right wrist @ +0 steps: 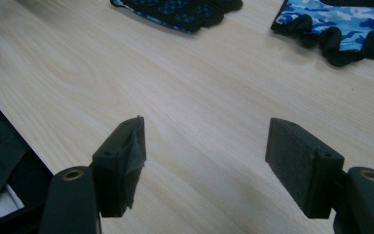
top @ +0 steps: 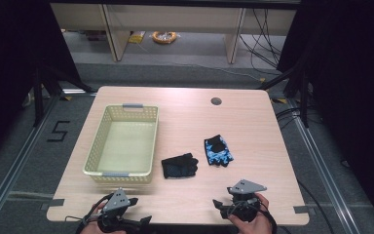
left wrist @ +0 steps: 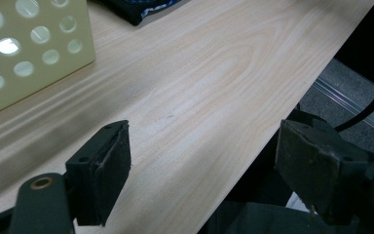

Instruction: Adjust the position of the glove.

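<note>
Light wooden tabletop [top: 185, 105] sitting on grey floor [top: 195, 48], black curtains [top: 350, 73] hanging both sides, beige desk legs [top: 112, 34] standing behind

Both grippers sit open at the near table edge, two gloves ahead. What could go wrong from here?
1. The black glove and the blue camouflage glove lie flat on the wooden table; open jaws of the right gripper may slide over the fabric or pinch only a fingertip.
2. The black glove lies close to the yellow basket, so the left gripper might nudge the basket's wall when reaching.
</note>
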